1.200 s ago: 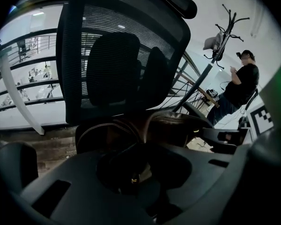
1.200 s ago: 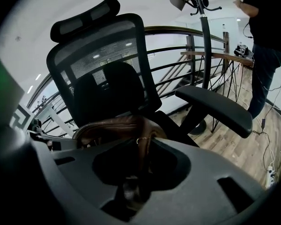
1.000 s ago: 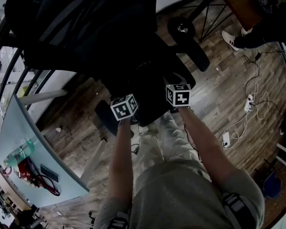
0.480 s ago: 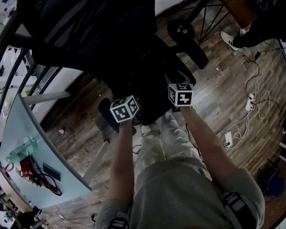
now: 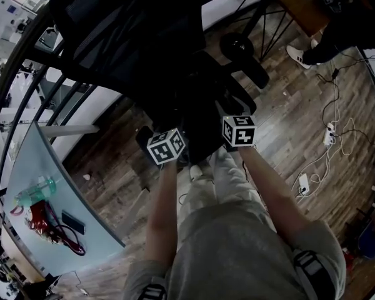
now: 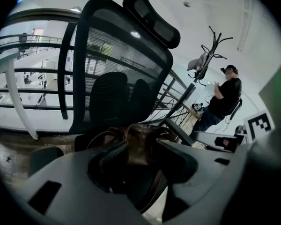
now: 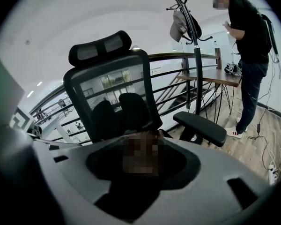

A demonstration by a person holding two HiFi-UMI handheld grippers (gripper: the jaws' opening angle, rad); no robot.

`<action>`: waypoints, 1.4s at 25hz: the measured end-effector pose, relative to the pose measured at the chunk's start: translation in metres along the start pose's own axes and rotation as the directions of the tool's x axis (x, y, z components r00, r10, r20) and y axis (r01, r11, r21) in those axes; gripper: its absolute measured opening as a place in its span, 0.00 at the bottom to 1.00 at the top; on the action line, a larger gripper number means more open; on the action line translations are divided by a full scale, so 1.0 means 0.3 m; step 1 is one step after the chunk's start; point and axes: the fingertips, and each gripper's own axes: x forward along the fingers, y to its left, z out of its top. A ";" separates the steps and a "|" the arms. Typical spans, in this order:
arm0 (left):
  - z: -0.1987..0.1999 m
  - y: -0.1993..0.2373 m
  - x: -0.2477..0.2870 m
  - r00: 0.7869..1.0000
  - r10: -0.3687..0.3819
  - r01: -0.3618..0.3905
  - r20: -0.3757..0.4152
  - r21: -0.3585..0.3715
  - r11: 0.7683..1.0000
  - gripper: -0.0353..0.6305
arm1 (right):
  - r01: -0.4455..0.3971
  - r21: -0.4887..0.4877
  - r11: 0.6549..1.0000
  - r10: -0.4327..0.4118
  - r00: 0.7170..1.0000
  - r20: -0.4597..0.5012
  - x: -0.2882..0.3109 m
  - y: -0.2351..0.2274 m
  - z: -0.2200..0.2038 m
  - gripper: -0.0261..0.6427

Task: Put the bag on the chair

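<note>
A black mesh office chair (image 5: 137,36) stands in front of me; its backrest (image 6: 122,69) and headrest fill both gripper views. A brown leather bag (image 6: 138,137) rests on the seat. My left gripper (image 6: 141,146) has the bag's brown top between its jaws, with dark gaps at both sides; the jaws are closing. My right gripper (image 7: 141,156) stands wide open around the bag's other side, where a blurred patch covers most of it. In the head view both marker cubes, left (image 5: 167,147) and right (image 5: 239,130), hover at the seat's front edge and the bag is too dark to make out.
The chair's right armrest (image 7: 199,128) juts out beside my right gripper. A person in black (image 7: 248,41) stands by a wooden desk (image 7: 215,76) and a coat rack (image 7: 189,22). Behind the chair runs a railing (image 6: 33,71). A glass table (image 5: 44,167) stands left; cables (image 5: 328,136) lie on the floor.
Both marker cubes have drawn slightly back from the chair toward my body. The chair has hardly moved.
</note>
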 end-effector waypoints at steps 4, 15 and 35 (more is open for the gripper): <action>0.031 -0.032 -0.081 0.999 0.007 -0.008 0.043 0.008 1.000 0.25 | -0.028 0.010 1.000 0.028 0.999 0.022 -0.085 0.056 0.013 0.30; 0.062 -0.102 -0.342 0.992 -0.016 0.012 0.127 0.035 0.999 0.12 | -0.021 -0.008 1.000 0.021 0.996 0.090 -0.333 0.184 0.027 0.10; 0.009 -0.194 -0.629 0.984 -0.107 0.088 0.140 0.133 0.987 0.06 | -0.087 0.006 0.996 0.084 0.977 0.198 -0.654 0.333 0.017 0.05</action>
